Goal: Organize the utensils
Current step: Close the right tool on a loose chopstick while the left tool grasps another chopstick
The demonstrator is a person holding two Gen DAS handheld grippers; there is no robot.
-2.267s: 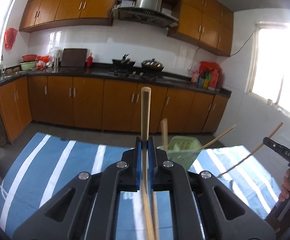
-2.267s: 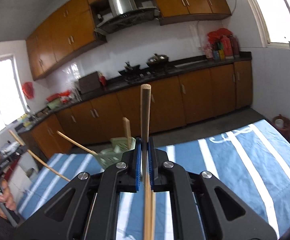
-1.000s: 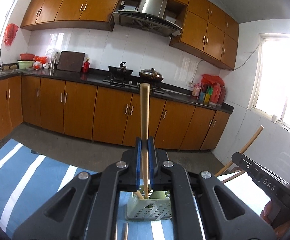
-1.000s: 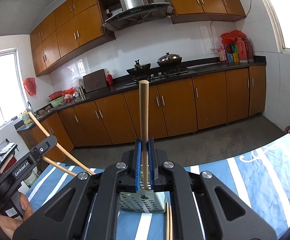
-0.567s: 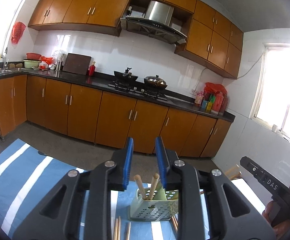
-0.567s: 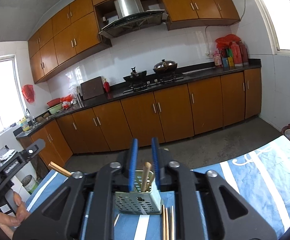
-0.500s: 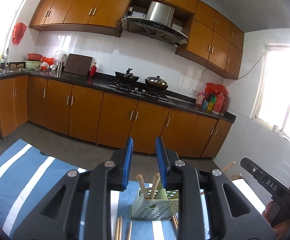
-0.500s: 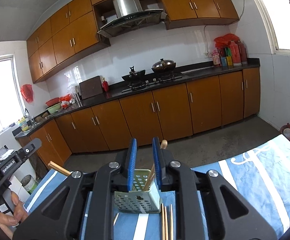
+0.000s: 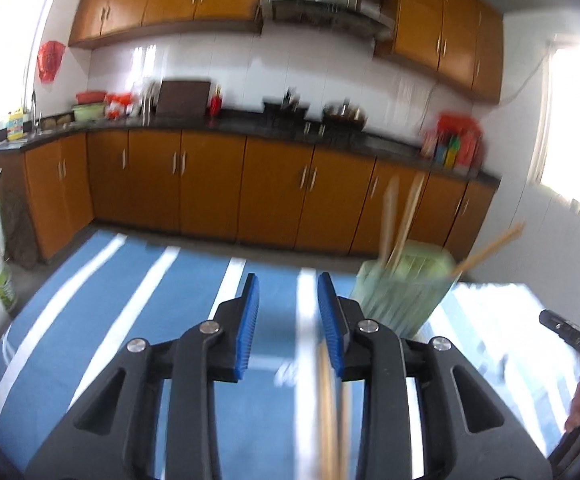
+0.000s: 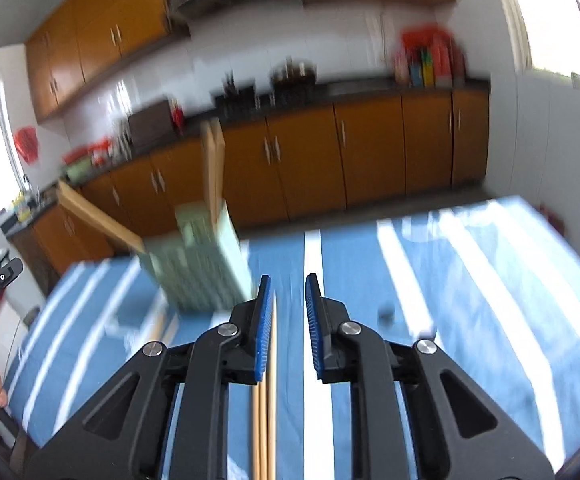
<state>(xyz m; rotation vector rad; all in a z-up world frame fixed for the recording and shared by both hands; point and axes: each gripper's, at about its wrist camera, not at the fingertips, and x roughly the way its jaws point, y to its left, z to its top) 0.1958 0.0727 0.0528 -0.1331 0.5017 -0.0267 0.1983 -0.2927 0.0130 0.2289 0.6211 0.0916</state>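
Your left claw (image 9: 288,316) no longer grips a chopstick; its ribbed blue pads are opening, nothing pressed between. Right claw (image 10: 287,312) stands narrowly open, empty too. The perforated pale green plastic holder (image 9: 404,294), up right of the left claw, now carries slim round wooden chopsticks (image 9: 400,216). Loose chopsticks (image 10: 267,412) lie on the striped blue cloth (image 10: 470,280) under the right claw.

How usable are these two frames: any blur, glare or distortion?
Left wrist: motion blur smears the holder and chopsticks; window blown out. Right wrist: same blur on the holder, glare on the cloth. Fisheye bends both; the grippers stay sharp.
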